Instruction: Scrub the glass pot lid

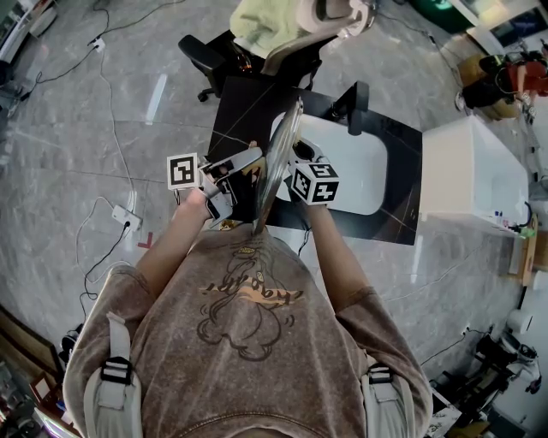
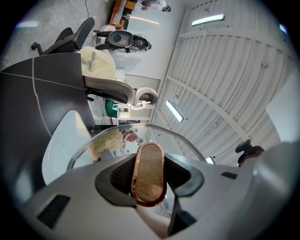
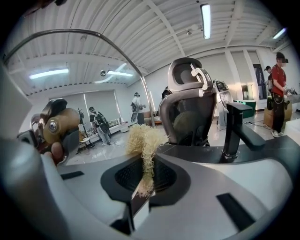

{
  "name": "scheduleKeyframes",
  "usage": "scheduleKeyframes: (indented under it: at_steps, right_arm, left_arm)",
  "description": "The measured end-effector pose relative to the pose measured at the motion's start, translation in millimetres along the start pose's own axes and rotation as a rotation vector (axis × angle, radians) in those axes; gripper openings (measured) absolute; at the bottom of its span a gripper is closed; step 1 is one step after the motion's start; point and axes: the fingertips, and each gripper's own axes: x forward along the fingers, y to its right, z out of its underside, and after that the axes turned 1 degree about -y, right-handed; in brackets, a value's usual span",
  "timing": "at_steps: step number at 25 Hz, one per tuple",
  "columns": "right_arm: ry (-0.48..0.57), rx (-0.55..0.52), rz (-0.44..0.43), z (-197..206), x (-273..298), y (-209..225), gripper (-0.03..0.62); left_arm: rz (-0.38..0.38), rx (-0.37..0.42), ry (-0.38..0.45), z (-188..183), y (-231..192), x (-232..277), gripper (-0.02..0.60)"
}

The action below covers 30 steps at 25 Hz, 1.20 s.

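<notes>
Landmark: the white sink (image 1: 355,171), sunk in a black surface (image 1: 401,184).
Glass pot lid (image 1: 278,162): held up off the sink, above its left rim. It stands on edge, its metal rim running from the sink's far left corner back toward the person.
Lid handle (image 2: 149,164): an oval wooden knob with a copper-coloured band, on the face of the lid that is turned away from the sink.
Left hand-held gripper (image 2: 149,177): left of the sink, beyond the lid. Its jaws stand partly apart and are clamped on the lid handle, so this gripper carries the lid.
Scrubber (image 3: 142,140): a tuft of pale straw-coloured fibres on the sink side of the lid. From the left gripper view it shows through the glass.
Right hand-held gripper (image 3: 140,185): over the sink's left part, just beside the lid. Its jaws are pinched nearly together on the lower end of the scrubber, and the tuft sticks out past them toward the glass.
Contact: the scrubber is close against the glass; I cannot tell whether it presses on it.
Faucet (image 1: 353,107): black, at the sink's far rim.
Office chair (image 1: 291,51): beyond the sink, with a pale yellow-green cloth (image 1: 261,26) over it.
</notes>
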Motion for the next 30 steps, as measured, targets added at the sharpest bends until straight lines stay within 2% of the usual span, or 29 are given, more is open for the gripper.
scheduleKeyframes:
  at_steps: [14,19,30]
  right_arm:
    - [-0.113,0.006,-0.096,50,-7,-27,0.041]
    - [-0.140,0.004,-0.121,59,-12,-35,0.041]
    - [-0.189,-0.025,-0.242,73,-31,-73,0.041]
  left_arm:
    - [0.014,-0.016,0.063,-12,1,-5,0.181]
    - [0.002,-0.008,0.064,-11,-2,-4,0.181]
    - [0.001,-0.011,0.114,-26,-4,-8,0.182]
